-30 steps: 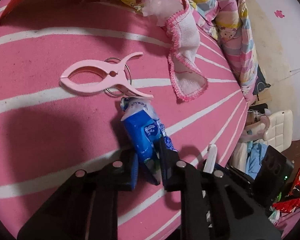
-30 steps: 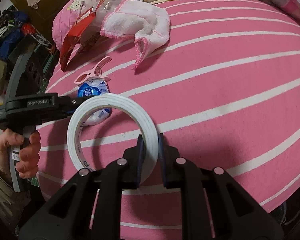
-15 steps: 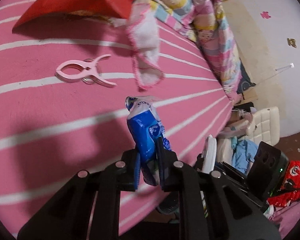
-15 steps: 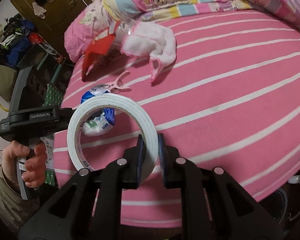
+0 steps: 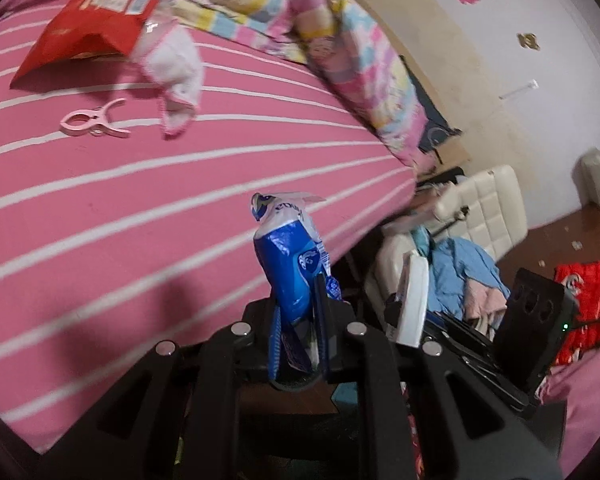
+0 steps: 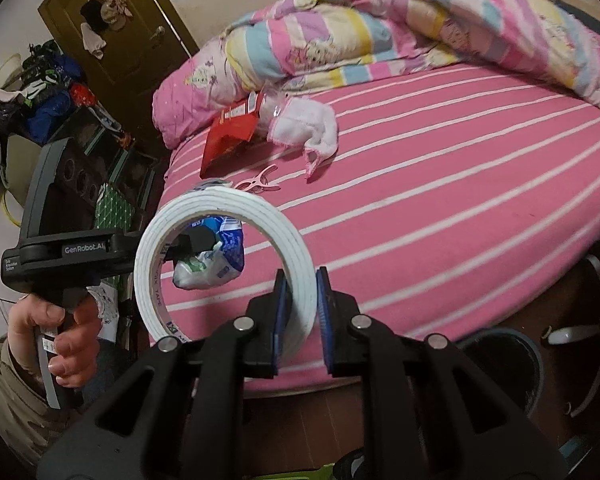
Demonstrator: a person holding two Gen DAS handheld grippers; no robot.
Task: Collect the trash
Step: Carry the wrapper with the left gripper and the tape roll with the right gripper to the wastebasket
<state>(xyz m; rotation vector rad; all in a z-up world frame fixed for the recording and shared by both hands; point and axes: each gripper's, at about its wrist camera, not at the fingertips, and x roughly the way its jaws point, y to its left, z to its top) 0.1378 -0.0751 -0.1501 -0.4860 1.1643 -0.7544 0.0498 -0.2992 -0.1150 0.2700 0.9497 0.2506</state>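
My left gripper (image 5: 298,320) is shut on a crumpled blue and white wrapper (image 5: 290,264), held upright above the edge of the pink striped bed (image 5: 140,184). In the right wrist view the same wrapper (image 6: 216,260) shows through a white tape roll (image 6: 224,216), and my right gripper (image 6: 302,312) is shut on that roll's rim. The left gripper's body, with a hand on its grip, sits at the left of that view. On the bed lie a red snack bag (image 5: 84,36), a white cloth with pink trim (image 5: 176,68) and a pink clothes peg (image 5: 94,122).
A rumpled pastel quilt (image 6: 380,36) covers the bed's far side. A dark round bin (image 6: 500,364) stands on the floor at the bed's near edge. A cream chair (image 5: 484,216) piled with blue clothes stands beside the bed. A brown door (image 6: 112,28) is at the back left.
Both grippers have risen and pulled back from the bed, each keeping its hold. The wrapper left the sheet; the peg, cloth and red bag now look smaller and farther off.
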